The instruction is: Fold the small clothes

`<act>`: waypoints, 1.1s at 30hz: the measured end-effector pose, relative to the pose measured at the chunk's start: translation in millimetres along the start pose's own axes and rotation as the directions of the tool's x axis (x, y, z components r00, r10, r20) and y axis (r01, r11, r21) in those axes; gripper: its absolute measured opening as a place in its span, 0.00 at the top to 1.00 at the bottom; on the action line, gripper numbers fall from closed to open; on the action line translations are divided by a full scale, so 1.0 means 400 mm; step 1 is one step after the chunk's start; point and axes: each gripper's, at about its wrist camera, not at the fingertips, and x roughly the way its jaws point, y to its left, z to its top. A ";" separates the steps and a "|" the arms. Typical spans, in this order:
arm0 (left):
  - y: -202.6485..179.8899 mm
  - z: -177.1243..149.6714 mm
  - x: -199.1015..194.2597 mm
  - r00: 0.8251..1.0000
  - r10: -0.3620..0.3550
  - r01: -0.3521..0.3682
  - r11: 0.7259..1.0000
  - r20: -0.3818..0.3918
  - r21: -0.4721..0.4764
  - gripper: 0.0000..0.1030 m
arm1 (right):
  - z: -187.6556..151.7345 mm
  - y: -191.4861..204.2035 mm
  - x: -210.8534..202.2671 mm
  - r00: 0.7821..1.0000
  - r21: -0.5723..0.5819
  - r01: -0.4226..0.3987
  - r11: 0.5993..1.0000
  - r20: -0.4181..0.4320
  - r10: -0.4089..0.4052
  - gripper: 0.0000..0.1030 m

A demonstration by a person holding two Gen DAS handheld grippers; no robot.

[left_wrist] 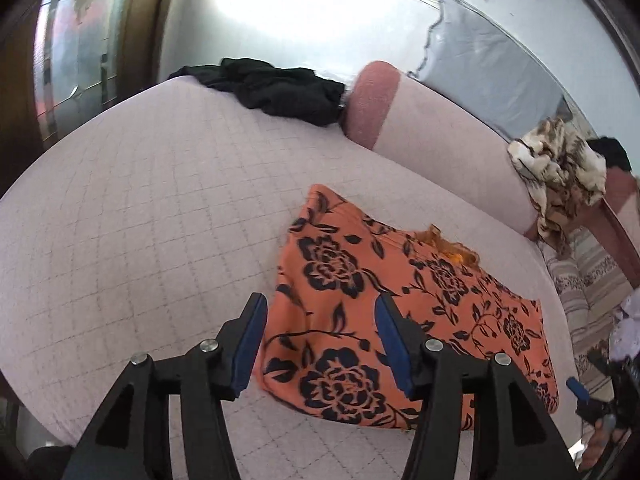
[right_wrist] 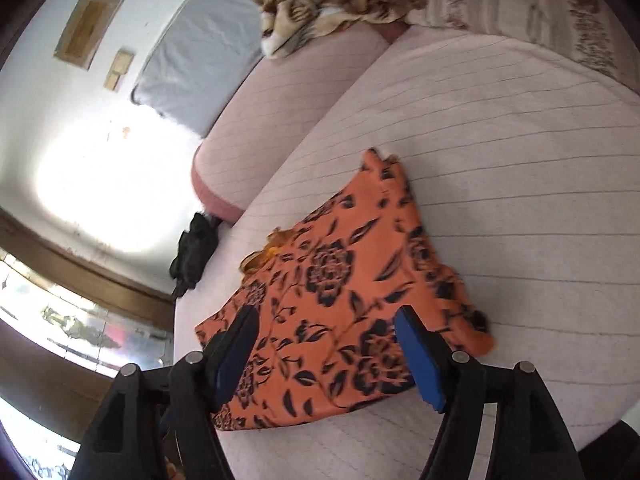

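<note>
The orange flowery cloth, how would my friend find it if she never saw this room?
Look at the big pale pink quilted couch seat. In the middle of it lies the orange cloth, flat and folded. It alone has black roses; the black garment and the tiger-striped blanket lie crumpled by the backrest.

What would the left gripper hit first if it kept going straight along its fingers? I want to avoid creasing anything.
Most likely the orange floral cloth: the open left gripper points down at its near-left part, with nothing between. Depth is unclear, so it could land near the cloth's left edge on the pink sofa cover.
</note>
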 end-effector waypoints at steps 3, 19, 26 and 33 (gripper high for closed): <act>-0.038 -0.031 0.086 0.996 0.039 -0.031 0.994 -0.080 0.106 0.33 | -0.007 0.022 0.099 0.991 -0.034 -0.078 0.996 -0.116 0.074 0.24; 0.079 -0.092 0.113 0.977 0.040 -0.040 0.999 -0.208 0.005 0.33 | 0.177 -0.099 0.293 0.990 0.076 0.083 0.994 -0.119 -0.074 0.29; 0.093 -0.067 -0.021 0.994 -0.103 0.101 0.993 -0.027 -0.065 0.33 | 0.120 0.116 0.249 0.991 -0.160 0.076 0.984 -0.097 -0.092 0.27; 0.074 -0.098 0.073 0.972 -0.161 0.155 0.987 -0.169 -0.049 0.32 | -0.077 0.494 0.500 0.803 -0.240 -0.378 0.894 -0.565 0.189 0.25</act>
